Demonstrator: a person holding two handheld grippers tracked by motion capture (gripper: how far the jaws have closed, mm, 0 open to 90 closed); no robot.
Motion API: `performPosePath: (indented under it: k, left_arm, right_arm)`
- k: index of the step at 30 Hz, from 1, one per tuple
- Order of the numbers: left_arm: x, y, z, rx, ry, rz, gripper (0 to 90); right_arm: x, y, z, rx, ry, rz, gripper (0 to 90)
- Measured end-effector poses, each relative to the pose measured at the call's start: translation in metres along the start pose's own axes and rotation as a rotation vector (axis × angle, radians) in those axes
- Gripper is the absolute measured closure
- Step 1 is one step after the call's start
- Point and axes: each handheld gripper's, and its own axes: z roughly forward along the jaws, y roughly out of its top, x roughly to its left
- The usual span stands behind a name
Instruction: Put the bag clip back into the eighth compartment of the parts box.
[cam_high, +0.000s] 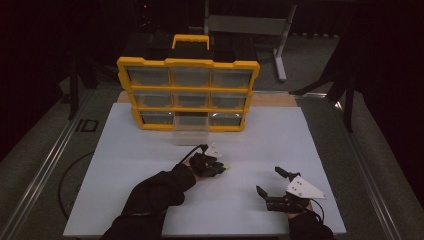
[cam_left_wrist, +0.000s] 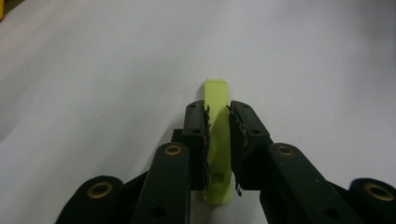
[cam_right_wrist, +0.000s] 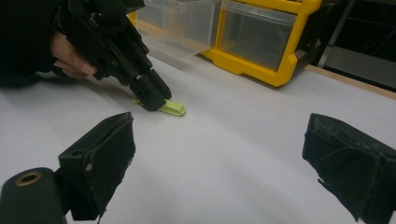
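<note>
A yellow drawer cabinet (cam_high: 188, 92) with nine clear drawers stands at the far edge of the white table (cam_high: 280, 145), and one clear drawer (cam_high: 190, 134) from its bottom row is pulled forward onto the table. Just in front of the cabinet and near that drawer, the left gripper (cam_high: 220, 168) is held low at the tabletop with a small yellow-green piece (cam_high: 227, 167) at its tip. Well apart from the cabinet, at the near right of the table, the right gripper (cam_high: 269, 181) hovers with its jaws spread wide.
</note>
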Motion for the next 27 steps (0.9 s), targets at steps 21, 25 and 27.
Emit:
performPosePath:
  k: [21,25,27]
  left_arm:
    - [0.0,0.005,-0.014,0.03,-0.038,0.038,78.3]
    - [-0.001,0.007,-0.023,0.033,-0.043,0.051,78.3]
    - [-0.001,0.009,-0.027,0.033,-0.045,0.063,78.3]
  right_arm:
    - [0.0,0.0,0.0,0.0,-0.001,0.003,9.1]
    - [0.0,0.0,0.0,0.001,-0.003,0.003,9.1]
    - [0.0,0.0,0.001,0.003,-0.003,0.004,9.1]
